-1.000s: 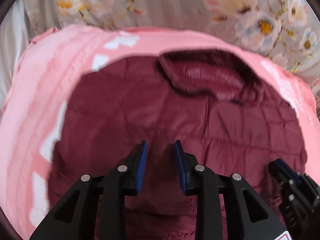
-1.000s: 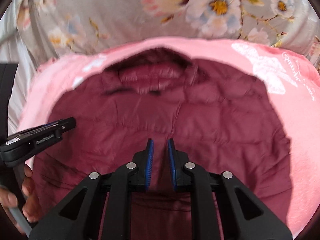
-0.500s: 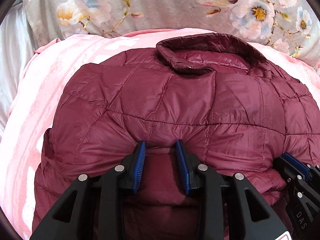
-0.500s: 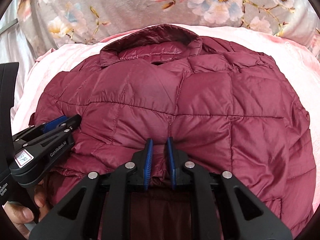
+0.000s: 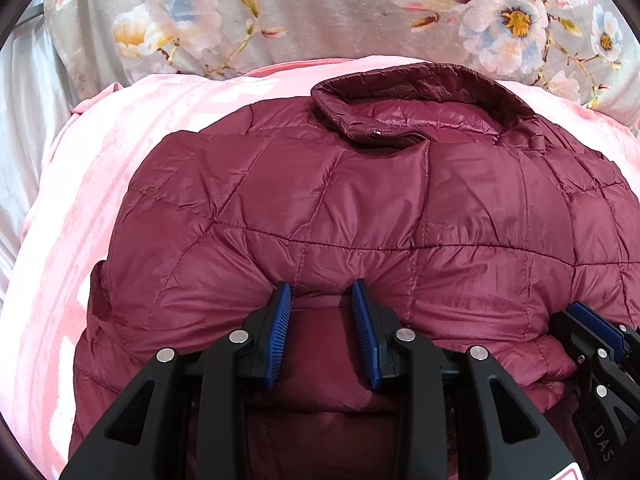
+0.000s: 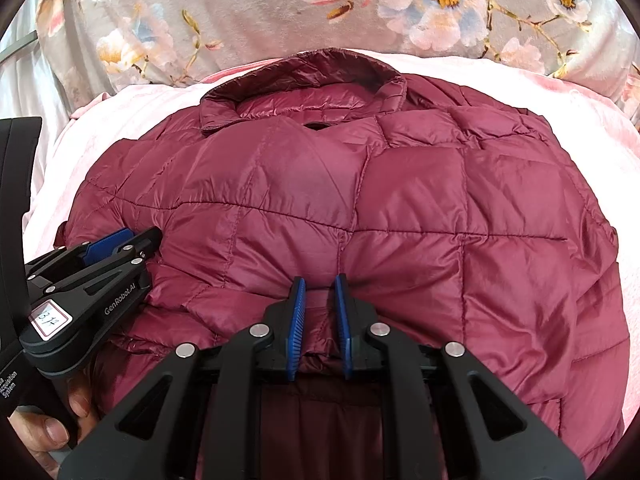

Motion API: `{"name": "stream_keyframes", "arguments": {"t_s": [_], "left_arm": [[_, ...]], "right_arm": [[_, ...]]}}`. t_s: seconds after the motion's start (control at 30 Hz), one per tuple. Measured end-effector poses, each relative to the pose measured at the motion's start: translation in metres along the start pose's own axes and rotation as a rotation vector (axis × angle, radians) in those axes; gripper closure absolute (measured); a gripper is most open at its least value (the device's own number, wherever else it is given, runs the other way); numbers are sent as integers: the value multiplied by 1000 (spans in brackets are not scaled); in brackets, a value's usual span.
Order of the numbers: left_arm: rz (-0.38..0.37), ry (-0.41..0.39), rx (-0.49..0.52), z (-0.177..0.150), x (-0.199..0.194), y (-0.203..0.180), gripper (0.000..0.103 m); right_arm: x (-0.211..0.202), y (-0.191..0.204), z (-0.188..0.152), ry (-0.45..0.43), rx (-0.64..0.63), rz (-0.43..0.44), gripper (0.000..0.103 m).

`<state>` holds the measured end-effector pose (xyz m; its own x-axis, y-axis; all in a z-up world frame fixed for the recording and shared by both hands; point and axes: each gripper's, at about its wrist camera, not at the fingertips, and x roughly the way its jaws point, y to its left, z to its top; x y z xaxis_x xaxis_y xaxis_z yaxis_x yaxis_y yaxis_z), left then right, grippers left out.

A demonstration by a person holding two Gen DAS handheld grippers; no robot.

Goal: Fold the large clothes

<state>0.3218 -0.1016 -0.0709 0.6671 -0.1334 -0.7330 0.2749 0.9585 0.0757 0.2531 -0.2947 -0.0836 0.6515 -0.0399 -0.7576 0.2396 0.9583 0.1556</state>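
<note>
Most of the pink blanket (image 6: 592,128) is covered by the puffy jacket (image 6: 400,200), bare strips being left only along its left, right and collar sides, while passage beyond the collar (image 5: 420,92) is bounded by the floral cover (image 5: 320,8).

Bedroom: pink blanket (image 5: 132,128), floral bedding (image 5: 320,8)

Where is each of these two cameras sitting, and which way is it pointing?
Left wrist: rides the left gripper, looking forward over the maroon puffer jacket; the right gripper shows at the edge.
Right wrist: rides the right gripper, facing the same way; the left gripper and the person's fingers show.
Shared: jacket, collar, pink blanket, floral cover.
</note>
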Motion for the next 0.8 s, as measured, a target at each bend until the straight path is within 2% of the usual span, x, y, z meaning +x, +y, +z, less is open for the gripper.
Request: {"name": "stream_keyframes", "arguments": {"t_s": [0.07, 0.13, 0.2, 0.23, 0.33, 0.4, 0.47, 0.57, 0.7, 0.8], "left_arm": [[-8, 1, -7, 0, 0, 1, 70], [-39, 2, -32, 2, -3, 7, 65], [-127, 33, -60, 9, -9, 18, 56], [-155, 46, -66, 13, -12, 23, 54], [-204, 49, -90, 42, -25, 39, 47], [-250, 24, -138, 73, -29, 49, 30], [-300, 30, -177, 99, -20, 51, 28], [-356, 115, -266, 129, 17, 50, 28], [-450, 231, -344, 139, 69, 46, 29], [-499, 306, -406, 133, 91, 43, 30]], "right_arm": [[0, -5, 1, 3, 25, 36, 86], [-2, -14, 3, 9, 75, 107, 79], [-11, -28, 11, 41, 151, 195, 64], [-19, -35, 20, 37, 174, 229, 61], [-38, -56, 57, -22, 176, 210, 54], [-37, -69, 82, -45, 179, 221, 36], [-23, -83, 105, -45, 209, 229, 37], [12, -105, 131, 0, 288, 235, 37], [51, -121, 146, 30, 331, 205, 37], [79, -122, 142, 112, 375, 213, 36]]}}
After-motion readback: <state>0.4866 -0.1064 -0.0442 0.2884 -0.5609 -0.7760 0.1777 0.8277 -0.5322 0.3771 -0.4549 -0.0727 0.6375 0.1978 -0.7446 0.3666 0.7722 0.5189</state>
